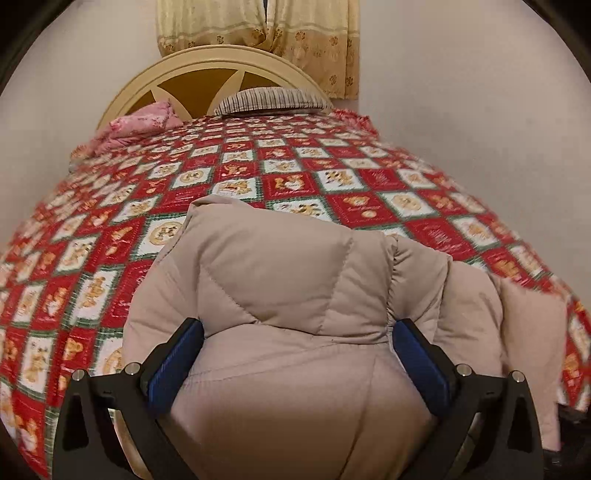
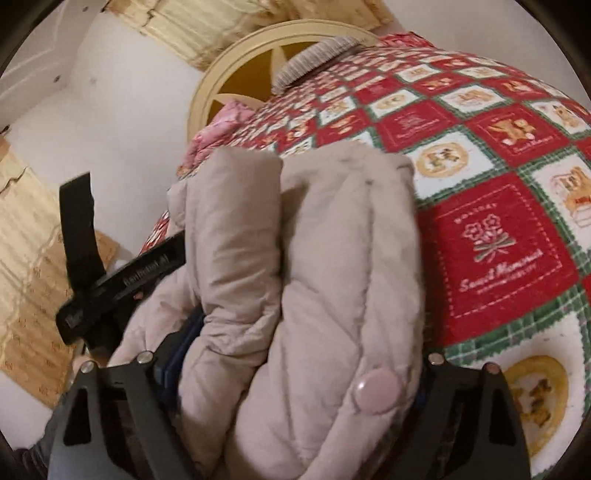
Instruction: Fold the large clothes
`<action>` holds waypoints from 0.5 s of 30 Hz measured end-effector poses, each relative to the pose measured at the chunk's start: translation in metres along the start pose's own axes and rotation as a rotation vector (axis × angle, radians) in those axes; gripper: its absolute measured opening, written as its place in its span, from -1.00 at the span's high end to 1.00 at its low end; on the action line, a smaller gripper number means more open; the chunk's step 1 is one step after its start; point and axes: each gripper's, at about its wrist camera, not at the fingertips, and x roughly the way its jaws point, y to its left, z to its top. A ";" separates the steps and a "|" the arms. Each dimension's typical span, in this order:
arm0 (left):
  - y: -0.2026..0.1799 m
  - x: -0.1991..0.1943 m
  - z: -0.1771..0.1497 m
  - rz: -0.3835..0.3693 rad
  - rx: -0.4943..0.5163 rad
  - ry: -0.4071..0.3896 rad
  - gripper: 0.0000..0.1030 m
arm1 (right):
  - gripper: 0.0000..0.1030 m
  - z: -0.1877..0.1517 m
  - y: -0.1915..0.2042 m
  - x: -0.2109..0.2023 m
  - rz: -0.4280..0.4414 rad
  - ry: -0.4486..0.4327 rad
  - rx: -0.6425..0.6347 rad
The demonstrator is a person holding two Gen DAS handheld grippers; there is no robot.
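A beige quilted puffer jacket point(image 1: 288, 295) is bunched up and held over the near part of the bed. My left gripper point(image 1: 295, 332) is shut on a thick fold of it, a blue pad pressing each side. In the right wrist view the jacket point(image 2: 314, 258) fills the middle, with a round pink snap button point(image 2: 376, 391) near the bottom. My right gripper point(image 2: 295, 354) is shut on this folded bulk; its right finger is hidden by fabric. The left gripper's black body point(image 2: 122, 280) shows at the left of that view.
The bed carries a red, white and green patchwork quilt point(image 1: 258, 177) with bear prints. A striped pillow point(image 1: 273, 99) and pink bedding point(image 1: 136, 125) lie by the cream headboard point(image 1: 207, 62). Yellow curtains point(image 1: 295, 33) hang behind. White walls flank the bed.
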 end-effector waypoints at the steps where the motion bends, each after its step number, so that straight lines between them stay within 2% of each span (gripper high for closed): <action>1: 0.006 -0.003 0.001 -0.043 -0.026 -0.004 -0.98 | -0.73 -0.001 -0.001 0.002 0.009 0.012 -0.021; 2: 0.015 -0.008 0.002 -0.103 -0.065 -0.008 -0.98 | -0.72 -0.001 -0.001 0.003 0.018 0.020 -0.032; 3: 0.032 -0.018 0.006 -0.206 -0.143 -0.008 -0.98 | -0.70 0.000 -0.002 0.004 0.029 0.030 -0.035; 5: 0.064 -0.036 0.010 -0.360 -0.290 -0.015 -0.98 | -0.65 -0.001 -0.001 0.004 0.029 0.029 -0.040; 7: 0.098 -0.056 0.009 -0.448 -0.413 -0.036 -0.98 | -0.59 -0.002 -0.001 0.003 0.022 0.022 -0.036; 8: 0.114 -0.066 0.006 -0.437 -0.447 -0.045 -0.98 | -0.58 -0.003 0.000 0.003 0.019 0.019 -0.038; 9: 0.127 -0.074 0.003 -0.395 -0.463 -0.052 -0.98 | -0.56 -0.003 0.000 0.003 0.016 0.020 -0.040; 10: 0.139 -0.081 -0.003 -0.332 -0.459 -0.039 -0.98 | -0.55 -0.003 0.001 0.003 0.016 0.022 -0.041; 11: 0.141 -0.081 -0.006 -0.319 -0.443 -0.018 -0.98 | -0.54 -0.003 0.002 0.004 0.017 0.024 -0.044; 15: 0.125 -0.059 -0.031 -0.367 -0.366 0.105 -0.98 | -0.53 -0.002 0.002 0.004 0.028 0.025 -0.045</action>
